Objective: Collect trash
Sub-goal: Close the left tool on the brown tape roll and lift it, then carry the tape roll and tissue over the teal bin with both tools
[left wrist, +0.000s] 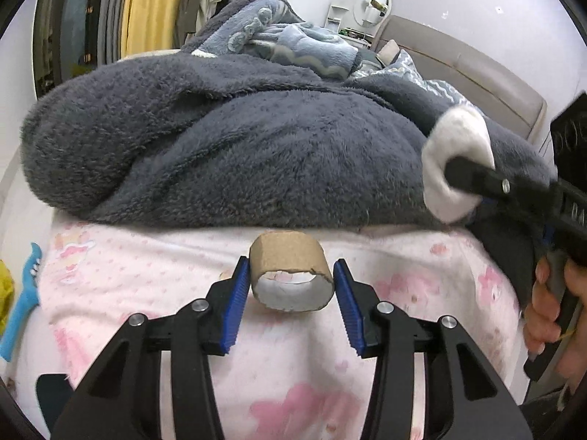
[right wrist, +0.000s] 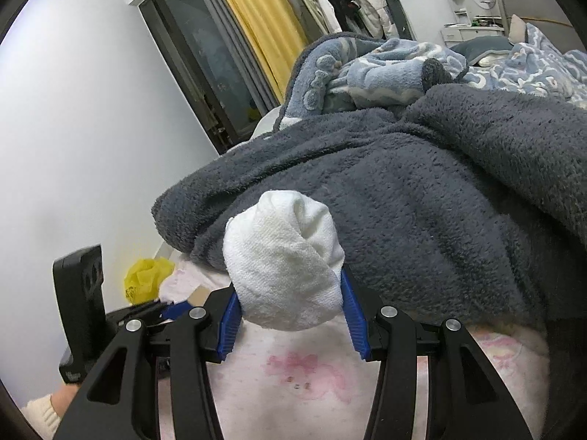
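Note:
A short brown cardboard tube [left wrist: 290, 256] with a white inside sits between the blue pads of my left gripper [left wrist: 291, 275], just over the pink patterned bed sheet [left wrist: 146, 282]. Both pads press on its sides, so the gripper is shut on it. My right gripper [right wrist: 290, 293] is shut on a wad of white cloth or paper [right wrist: 282, 256]. In the left wrist view that same white wad [left wrist: 455, 146] is held up at the right in the right gripper [left wrist: 477, 179], in front of the grey blanket, with a person's hand [left wrist: 546, 300] on the handle.
A thick dark grey fleece blanket [left wrist: 220, 139] is piled across the bed behind the tube, with a light blue patterned blanket [right wrist: 396, 69] further back. A yellow plastic bag [right wrist: 146, 275] lies at the bed's left edge. A blue toy-like thing [left wrist: 25, 293] lies left of the sheet.

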The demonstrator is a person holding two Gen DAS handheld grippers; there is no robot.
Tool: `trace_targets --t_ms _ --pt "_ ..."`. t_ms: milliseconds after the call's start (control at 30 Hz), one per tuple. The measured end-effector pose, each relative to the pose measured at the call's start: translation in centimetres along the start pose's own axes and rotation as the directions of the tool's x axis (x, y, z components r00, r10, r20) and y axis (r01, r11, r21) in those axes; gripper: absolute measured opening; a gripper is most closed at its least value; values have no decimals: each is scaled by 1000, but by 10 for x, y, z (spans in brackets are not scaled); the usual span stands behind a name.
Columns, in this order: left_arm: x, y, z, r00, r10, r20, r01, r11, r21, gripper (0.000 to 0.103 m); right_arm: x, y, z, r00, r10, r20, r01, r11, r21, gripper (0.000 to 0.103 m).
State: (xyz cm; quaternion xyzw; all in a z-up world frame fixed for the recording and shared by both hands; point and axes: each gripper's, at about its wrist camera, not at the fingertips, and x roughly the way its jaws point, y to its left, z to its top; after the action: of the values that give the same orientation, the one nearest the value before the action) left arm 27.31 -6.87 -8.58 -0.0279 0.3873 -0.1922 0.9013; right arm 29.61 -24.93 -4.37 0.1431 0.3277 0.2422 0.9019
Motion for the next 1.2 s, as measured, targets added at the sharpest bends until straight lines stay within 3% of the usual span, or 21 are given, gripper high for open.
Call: trace_targets --t_ms 400,767,1200 --pt "-44 21 -19 999 33 14 -34 999 17 49 -4 44 -9 999 2 44 -2 1000 1 50" --pt "-81 45 -41 999 32 8 -32 999 0 50 8 91 -26 999 35 34 -35 999 -24 50" --pt "-121 90 -61 993 116 37 -113 992 -64 50 29 142 -44 998 68 3 -67 995 -72 50"
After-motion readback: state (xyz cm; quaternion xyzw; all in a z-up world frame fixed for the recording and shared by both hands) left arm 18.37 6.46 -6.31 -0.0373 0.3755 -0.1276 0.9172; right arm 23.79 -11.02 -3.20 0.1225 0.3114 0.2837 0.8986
